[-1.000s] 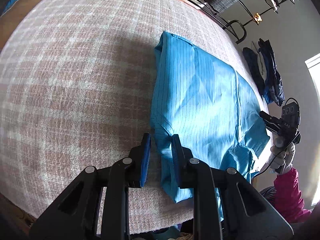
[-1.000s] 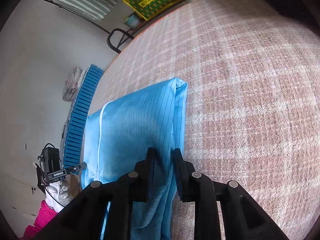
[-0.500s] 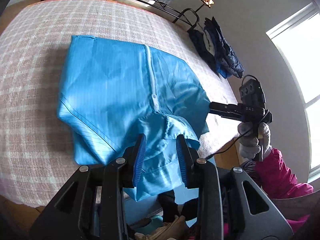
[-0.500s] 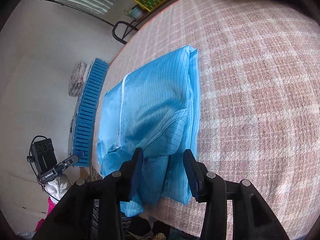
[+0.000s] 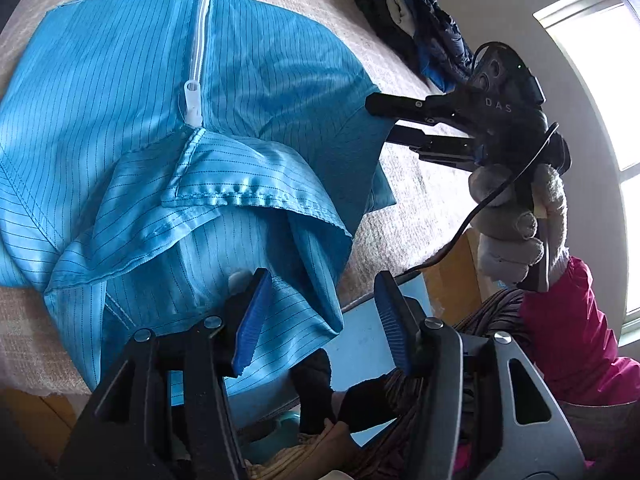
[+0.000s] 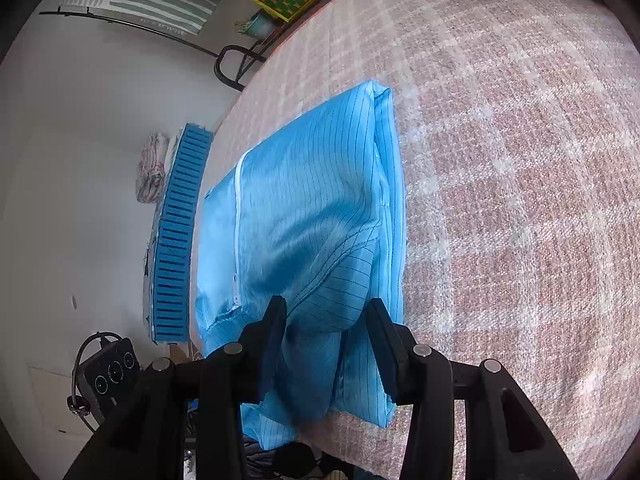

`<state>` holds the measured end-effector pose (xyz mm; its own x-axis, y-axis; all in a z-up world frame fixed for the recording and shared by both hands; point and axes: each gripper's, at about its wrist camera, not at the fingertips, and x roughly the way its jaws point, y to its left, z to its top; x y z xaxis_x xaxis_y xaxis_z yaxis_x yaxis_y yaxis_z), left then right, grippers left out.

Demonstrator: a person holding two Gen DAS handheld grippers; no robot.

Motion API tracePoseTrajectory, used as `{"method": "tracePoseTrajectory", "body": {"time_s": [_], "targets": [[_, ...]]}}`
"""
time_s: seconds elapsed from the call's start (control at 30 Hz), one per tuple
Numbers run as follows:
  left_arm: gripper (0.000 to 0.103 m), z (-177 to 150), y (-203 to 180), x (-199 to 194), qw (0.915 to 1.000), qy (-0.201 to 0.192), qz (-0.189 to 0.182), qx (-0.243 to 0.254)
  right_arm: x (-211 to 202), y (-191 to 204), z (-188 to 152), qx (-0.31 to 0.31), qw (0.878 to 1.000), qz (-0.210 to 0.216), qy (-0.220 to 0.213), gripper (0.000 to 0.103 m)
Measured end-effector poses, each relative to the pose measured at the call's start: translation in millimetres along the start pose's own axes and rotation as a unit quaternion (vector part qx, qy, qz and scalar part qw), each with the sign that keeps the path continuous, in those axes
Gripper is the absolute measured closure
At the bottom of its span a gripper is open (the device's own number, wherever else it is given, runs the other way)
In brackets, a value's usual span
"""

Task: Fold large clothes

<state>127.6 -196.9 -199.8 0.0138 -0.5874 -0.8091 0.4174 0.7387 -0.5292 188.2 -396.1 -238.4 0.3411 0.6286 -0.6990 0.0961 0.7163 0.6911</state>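
I've let my left gripper [image 5: 320,312] spread, empty, low in frame, over the collar [image 5: 240,196], while my right gripper [image 6: 326,336] stands unclenched astride the coat [image 6: 316,216], to fold next.

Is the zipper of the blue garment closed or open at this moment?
Closed: the white zipper runs as one joined line down the blue garment, with its pull at the collar end.
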Motion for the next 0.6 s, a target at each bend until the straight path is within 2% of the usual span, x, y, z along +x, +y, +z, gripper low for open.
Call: {"method": "tracePoseTrajectory", "body": {"time_s": [0.1, 0.23, 0.3, 0.37, 0.53, 0.6], "targets": [[0.049, -7, -5, 0, 0.9998, 0.005, -0.001, 0.017, -8, 5, -2, -0.025, 0.999, -0.033, -0.012, 0.059], [0.049, -15, 5, -29, 0.9996, -0.022, -0.015, 0.012, -32, 28, -18, -0.098, 0.99, -0.087, -0.044, 0.059], [0.049, -17, 17, -48, 0.9991, -0.043, -0.005, 0.007, -44, 46, -31, -0.154, 0.981, -0.104, -0.06, 0.059], [0.049, -18, 29, -62, 0.9978, -0.06, 0.025, 0.007, -49, 65, -46, -0.209, 0.97, -0.109, -0.062, 0.059], [0.05, -4, 54, -78, 0.9957, -0.08, 0.041, -0.02, -26, 104, -80, -0.324, 0.939, -0.109, -0.028, 0.058], [0.053, 2, 57, -81, 0.9955, -0.085, 0.04, -0.017, -8, 114, -92, -0.358, 0.927, -0.116, -0.011, 0.053]]}}
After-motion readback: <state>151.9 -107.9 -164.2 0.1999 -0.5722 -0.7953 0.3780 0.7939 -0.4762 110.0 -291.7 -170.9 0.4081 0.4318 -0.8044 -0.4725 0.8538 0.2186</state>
